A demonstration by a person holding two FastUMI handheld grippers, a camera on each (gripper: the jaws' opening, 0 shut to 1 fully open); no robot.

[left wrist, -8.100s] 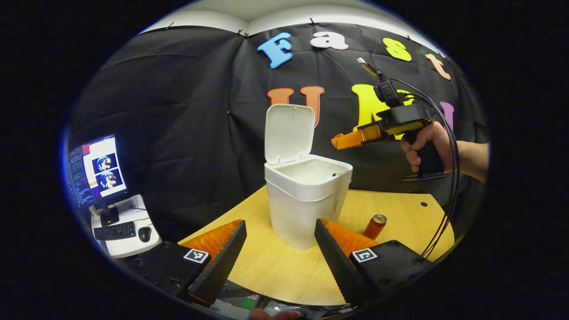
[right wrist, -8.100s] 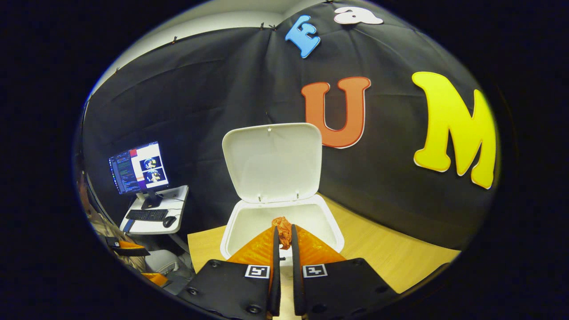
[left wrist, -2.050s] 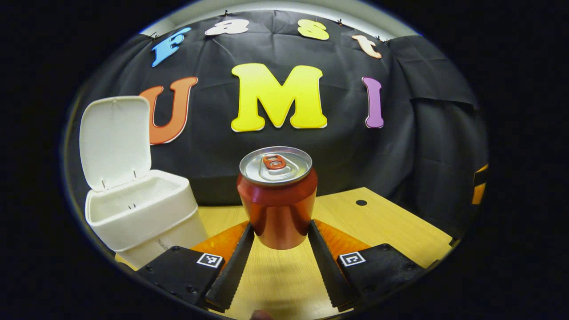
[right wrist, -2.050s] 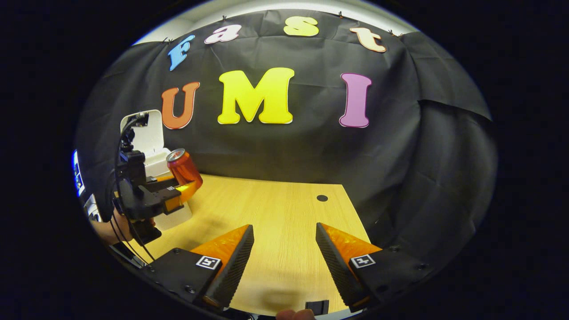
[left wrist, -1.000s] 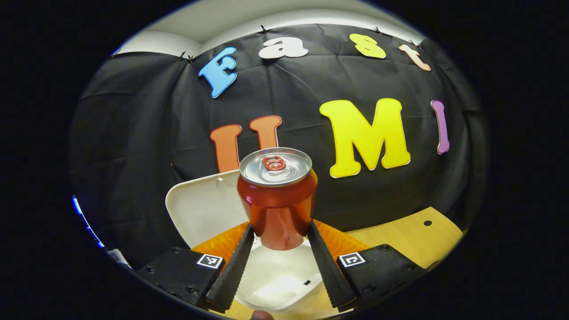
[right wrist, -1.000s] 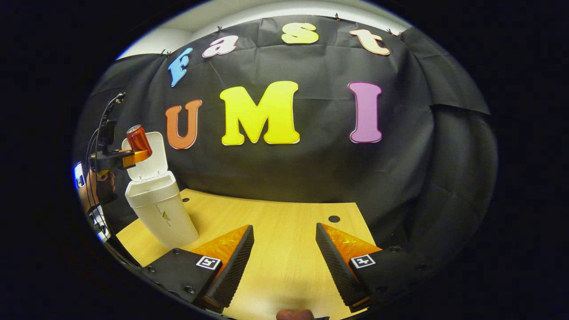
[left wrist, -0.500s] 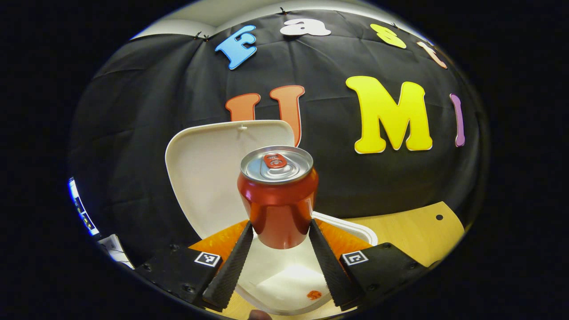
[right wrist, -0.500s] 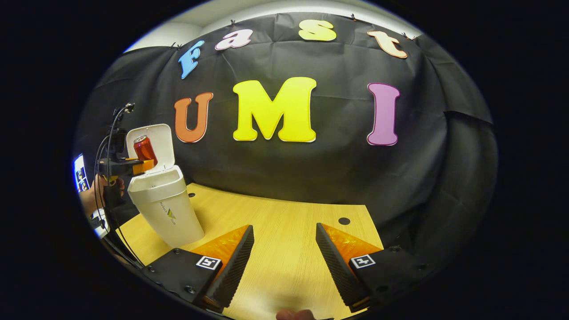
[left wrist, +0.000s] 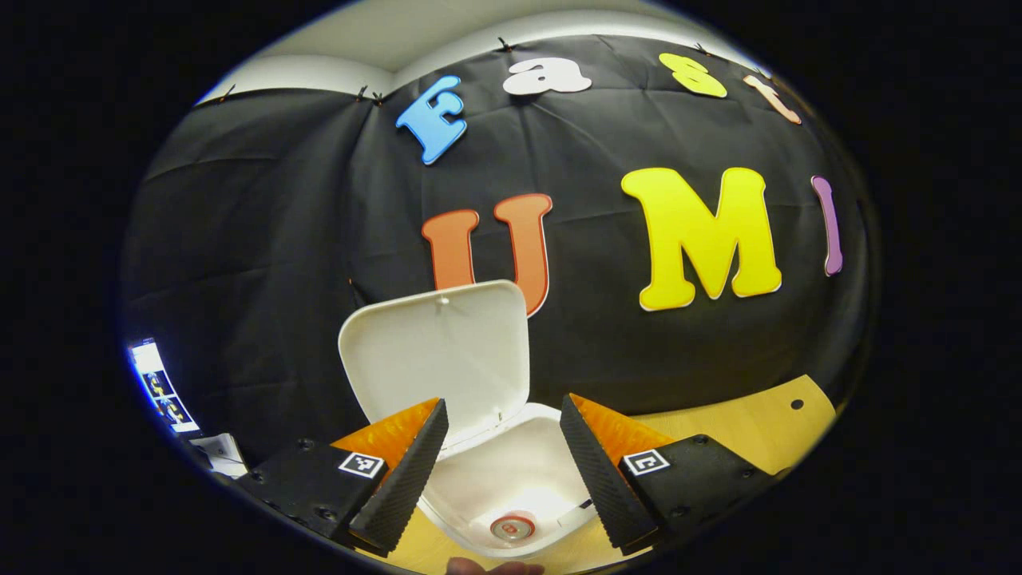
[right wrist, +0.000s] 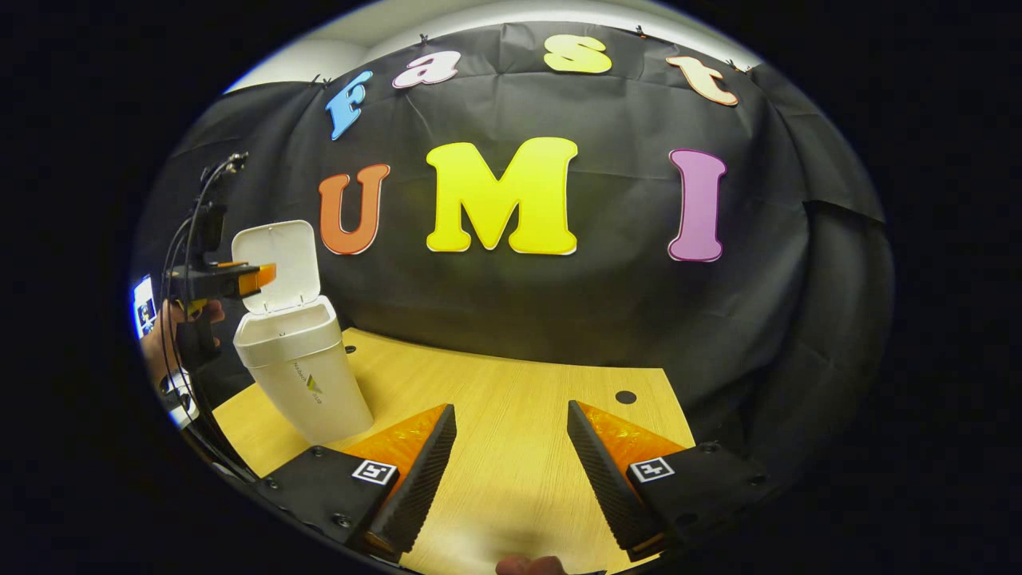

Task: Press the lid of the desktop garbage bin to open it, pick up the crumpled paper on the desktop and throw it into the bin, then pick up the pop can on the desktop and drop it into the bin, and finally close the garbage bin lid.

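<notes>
The white garbage bin (left wrist: 551,431) stands on the table with its lid (left wrist: 439,351) tilted up at the back. My left gripper (left wrist: 503,455) hangs open right above the bin's mouth, nothing between its fingers. The red pop can (left wrist: 512,527) lies at the bottom of the bin, its silver top facing up. In the right gripper view the bin (right wrist: 307,379) sits at the far left with the lid (right wrist: 275,263) up, and the left gripper (right wrist: 259,278) hovers over it, held by a hand (right wrist: 164,327). My right gripper (right wrist: 507,455) is open low over the wooden table (right wrist: 511,415).
A monitor (left wrist: 160,387) glows on a side desk at the far left. The table (left wrist: 758,423) has a small round hole (left wrist: 791,404) near its right end, also seen as a hole (right wrist: 625,397) in the right gripper view. Black cloth backs the table.
My left gripper has opened and the pop can has dropped from it into the bin. The right gripper has stayed in place, open.
</notes>
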